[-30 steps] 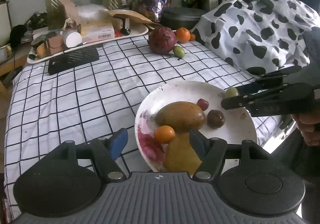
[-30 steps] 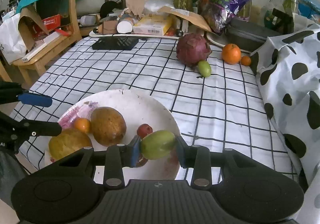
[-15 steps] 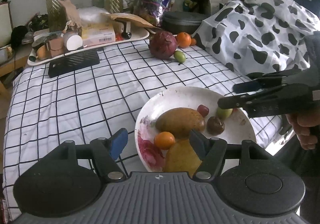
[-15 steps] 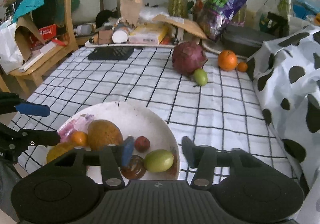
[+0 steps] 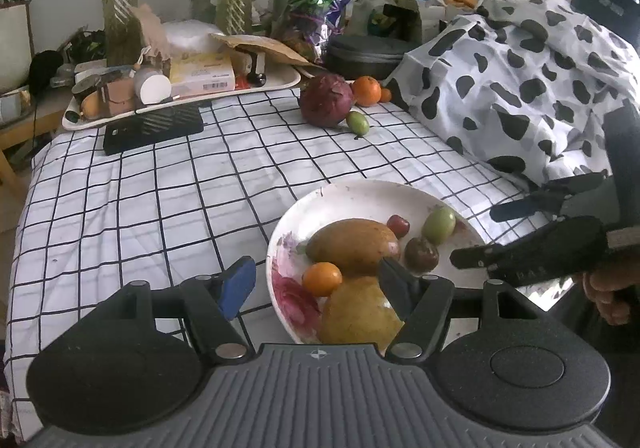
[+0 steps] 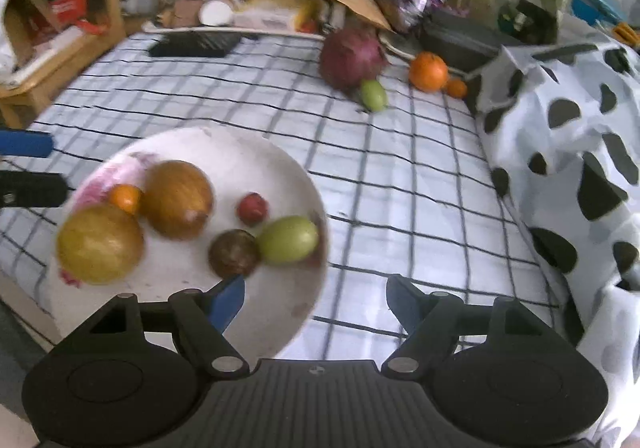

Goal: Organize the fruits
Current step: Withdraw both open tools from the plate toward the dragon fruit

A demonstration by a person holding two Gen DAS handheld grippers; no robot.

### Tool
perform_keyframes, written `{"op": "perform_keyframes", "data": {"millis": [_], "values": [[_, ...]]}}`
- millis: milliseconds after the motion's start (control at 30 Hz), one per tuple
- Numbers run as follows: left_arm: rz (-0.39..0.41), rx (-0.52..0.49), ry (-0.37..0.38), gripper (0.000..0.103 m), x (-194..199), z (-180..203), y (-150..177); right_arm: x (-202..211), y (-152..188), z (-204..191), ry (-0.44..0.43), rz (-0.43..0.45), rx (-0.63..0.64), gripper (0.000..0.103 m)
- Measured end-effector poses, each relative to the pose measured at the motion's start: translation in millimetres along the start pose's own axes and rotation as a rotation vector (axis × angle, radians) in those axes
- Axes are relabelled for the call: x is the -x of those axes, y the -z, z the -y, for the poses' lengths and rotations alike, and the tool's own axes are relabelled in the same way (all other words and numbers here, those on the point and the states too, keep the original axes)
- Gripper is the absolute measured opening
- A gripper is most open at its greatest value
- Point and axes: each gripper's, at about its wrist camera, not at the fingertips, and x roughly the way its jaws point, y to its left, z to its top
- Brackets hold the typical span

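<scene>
A white plate (image 5: 360,196) (image 6: 224,140) near the table's front edge holds a brown oval fruit (image 5: 354,246), a yellow fruit (image 5: 360,316), a small orange (image 5: 322,279), a small red fruit (image 5: 398,225), a dark fruit (image 5: 421,254) and a green fruit (image 5: 439,225) (image 6: 288,239). My right gripper (image 6: 314,298) (image 5: 472,236) hangs over the plate's right rim. Its jaws are opening, with nothing between them. My left gripper (image 5: 316,284) stands open at the plate's near-left edge and grips nothing. Farther back lie a purple fruit (image 5: 326,100), an orange (image 5: 367,91) and a second green fruit (image 5: 357,122).
A cow-print cloth (image 5: 520,80) rises along the right side of the checked tablecloth (image 5: 160,188). A cluttered white tray (image 5: 180,96) and a black flat object (image 5: 154,128) line the back. A wooden chair (image 6: 60,48) stands at the left.
The right gripper let the green fruit go onto the plate beside the dark fruit, spread its jaws and drew back a little. The left gripper stayed put.
</scene>
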Motion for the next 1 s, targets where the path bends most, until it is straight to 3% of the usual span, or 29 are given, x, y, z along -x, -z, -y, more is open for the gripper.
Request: {"op": "perform_keyframes", "data": {"millis": [300,800,1000], "values": [[-0.003,-0.005,0.002,0.067,-3,0,-1,-15,-5,1,0.11,-0.007,0.023,0.079],[-0.007,-0.012,-0.002,0.067,-4,2,-1,7,-13,7,0.066,0.128,-0.036,0.092],[-0.003,-0.018,0.001,0.067,-5,4,-2,14,-14,12,0.025,0.159,-0.086,0.103]]}}
